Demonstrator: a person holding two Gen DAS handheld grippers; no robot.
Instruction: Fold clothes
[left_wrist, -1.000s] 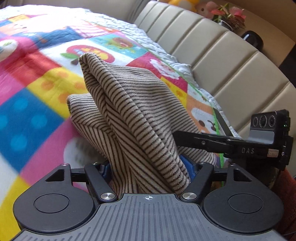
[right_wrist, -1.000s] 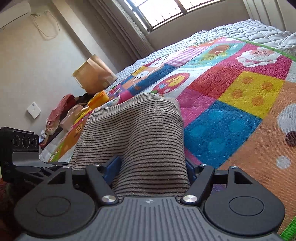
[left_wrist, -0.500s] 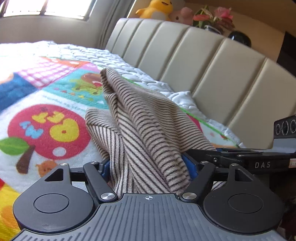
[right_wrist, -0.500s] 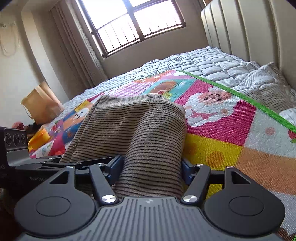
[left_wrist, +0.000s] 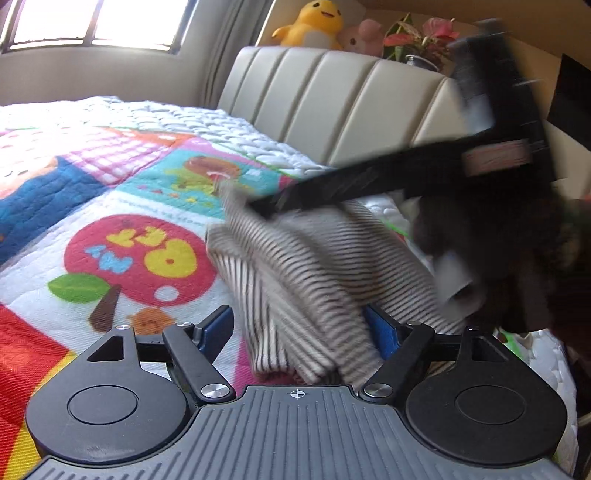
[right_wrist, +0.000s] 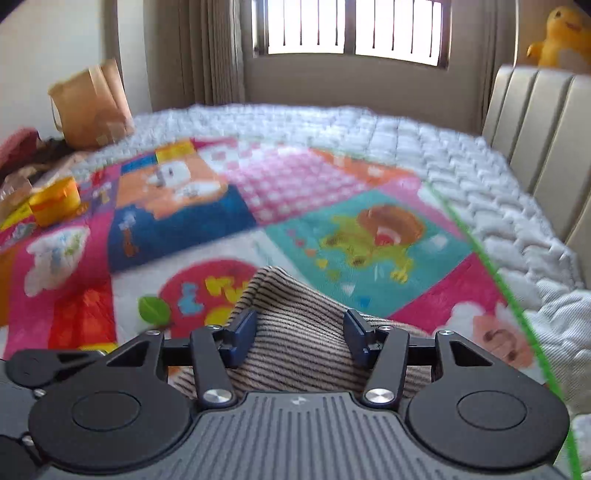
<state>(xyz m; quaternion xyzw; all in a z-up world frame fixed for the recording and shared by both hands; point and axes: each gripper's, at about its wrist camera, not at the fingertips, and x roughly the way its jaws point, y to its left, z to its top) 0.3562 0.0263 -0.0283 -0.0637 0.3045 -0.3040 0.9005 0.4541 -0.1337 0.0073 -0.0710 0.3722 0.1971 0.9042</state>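
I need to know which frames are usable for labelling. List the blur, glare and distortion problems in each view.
Left wrist view: the right gripper crossing at upper right is smeared by motion, the striped garment is soft, the window is blown out. Right wrist view: the whole colourful quilt is motion-blurred, the window glares white, the garment stays fairly sharp. Both bend straight lines, fisheye style.

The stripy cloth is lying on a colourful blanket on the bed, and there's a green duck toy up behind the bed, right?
Almost. The duck toy is yellow, not green; the left wrist view shows it clearly above the headboard. The rest is right: the stripy cloth lies on the colourful blanket.
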